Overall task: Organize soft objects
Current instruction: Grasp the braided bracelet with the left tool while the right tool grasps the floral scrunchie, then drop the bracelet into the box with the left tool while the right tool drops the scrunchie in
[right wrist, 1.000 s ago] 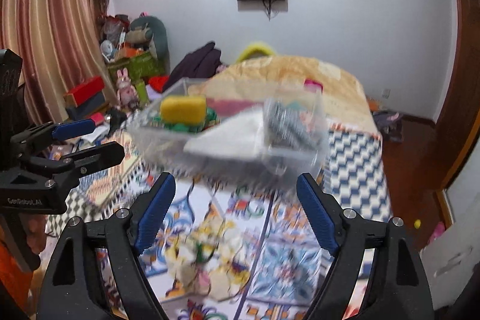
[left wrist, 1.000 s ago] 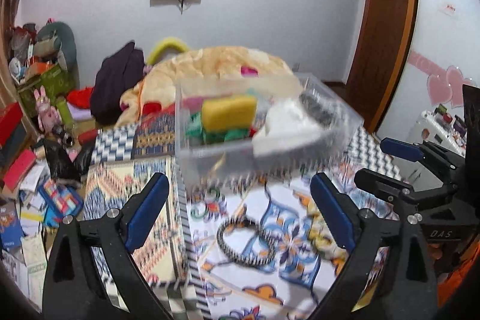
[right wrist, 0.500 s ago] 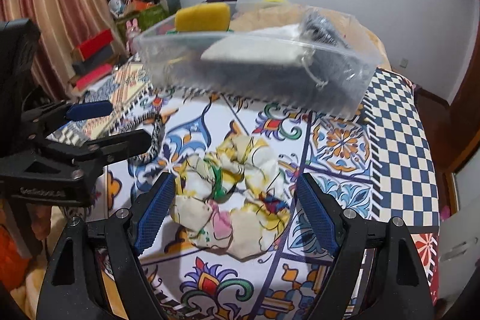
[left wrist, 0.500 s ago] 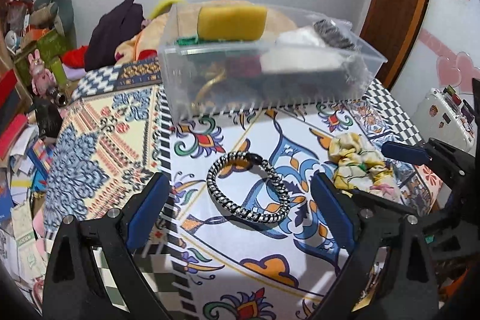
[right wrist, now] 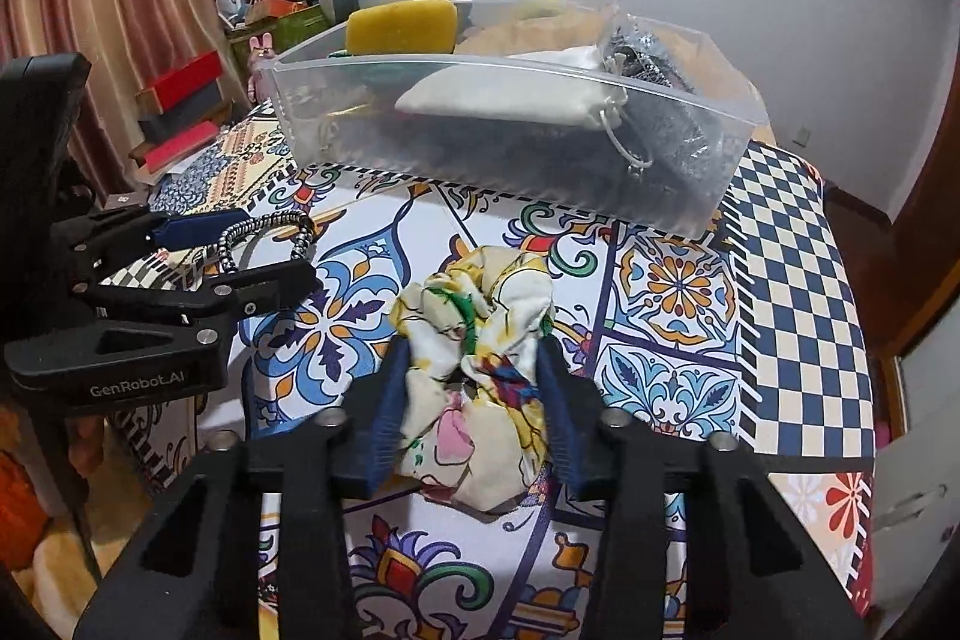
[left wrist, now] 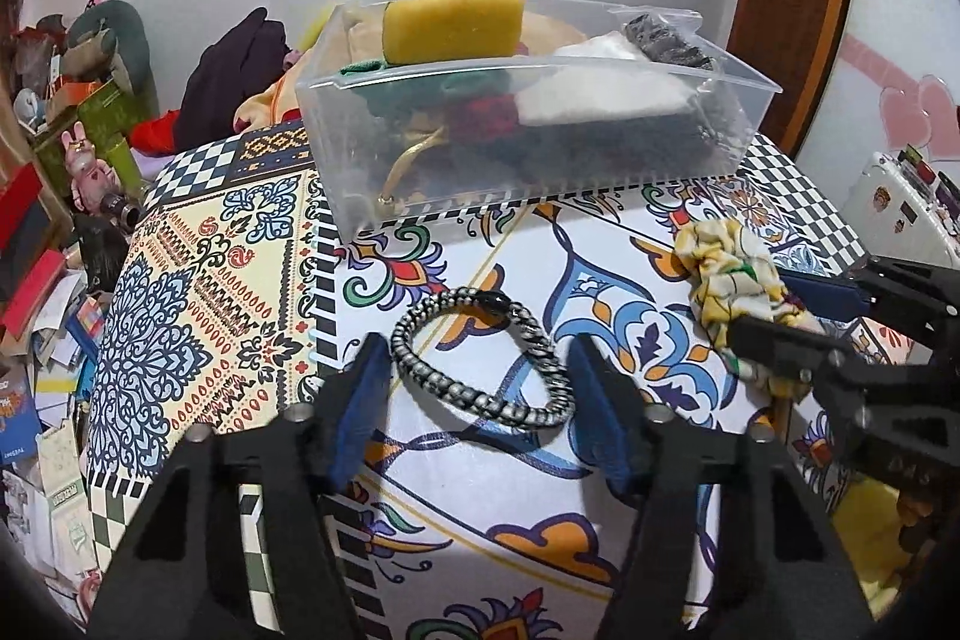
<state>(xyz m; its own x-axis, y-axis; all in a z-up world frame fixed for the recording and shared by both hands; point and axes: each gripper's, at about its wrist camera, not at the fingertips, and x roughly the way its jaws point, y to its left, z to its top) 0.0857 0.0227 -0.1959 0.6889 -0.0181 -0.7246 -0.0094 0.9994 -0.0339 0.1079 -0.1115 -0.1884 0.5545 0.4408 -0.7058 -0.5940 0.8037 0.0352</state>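
Item 1, left: braided bracelet, black-and-white cord loop with a dark clasp, lying flat on the patterned tablecloth. The left gripper stands with its fingers apart, one on each side of the loop and not visibly pressing it; judged a straddle set up for closing across the loop's width.

Item 2, centre rear: clear plastic bin at the far side of the table. It holds a yellow sponge, a white drawstring pouch, and dark, green and red soft pieces. Judged the collection point, since soft goods are already gathered there.

Item 3, right: fabric scrunchie, cream-yellow with green, pink and red print, bunched in loose folds on the cloth, nearer than the bin. The right gripper has its blue pads touching the fabric on both sides, fingers drawn in around it; whether the clamp is full cannot be told. It rests on the table, not lifted.
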